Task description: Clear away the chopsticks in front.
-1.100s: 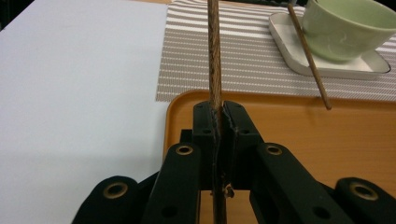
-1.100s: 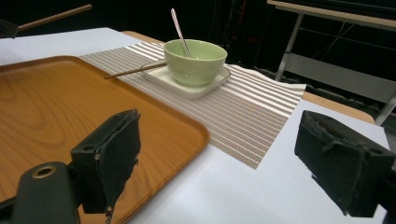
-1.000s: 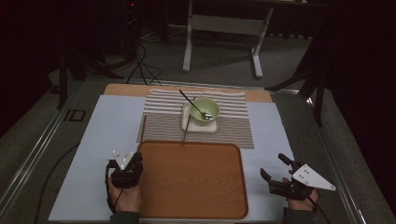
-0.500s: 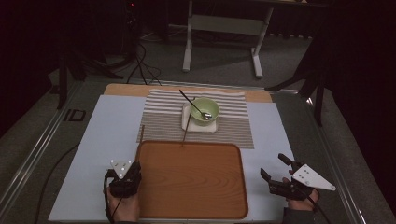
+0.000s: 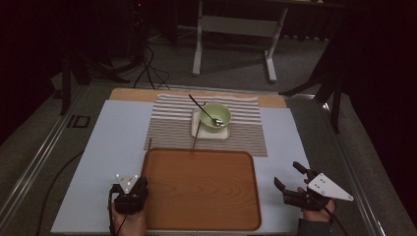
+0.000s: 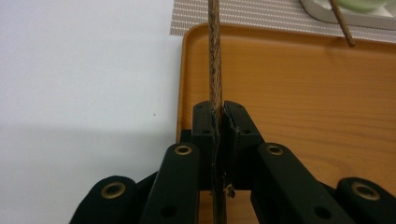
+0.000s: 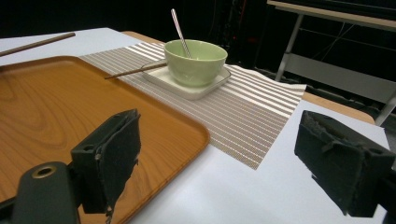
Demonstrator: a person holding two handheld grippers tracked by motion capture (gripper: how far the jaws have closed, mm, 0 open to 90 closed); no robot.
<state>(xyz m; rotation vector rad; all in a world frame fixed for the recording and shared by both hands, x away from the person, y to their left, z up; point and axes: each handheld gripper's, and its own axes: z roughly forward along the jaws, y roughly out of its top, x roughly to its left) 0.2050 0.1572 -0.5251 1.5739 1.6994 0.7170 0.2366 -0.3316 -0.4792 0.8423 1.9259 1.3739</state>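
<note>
Over the tray's left rim, the clamped chopstick [image 6: 215, 60] points toward the placemat.

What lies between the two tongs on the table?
The wooden tray fills the stretch between the left tongs, shut on a chopstick, and the open right tongs, as the high view shows.

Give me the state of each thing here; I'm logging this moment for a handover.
Left hand-held gripper: shut on the held chopstick.
Held chopstick: clamped, along the tray's left edge.
Right hand-held gripper: open, holding nothing.
Wooden tray: bare.
Second chopstick: leaning on the white dish.
Green bowl: upright on the dish, spoon inside.
</note>
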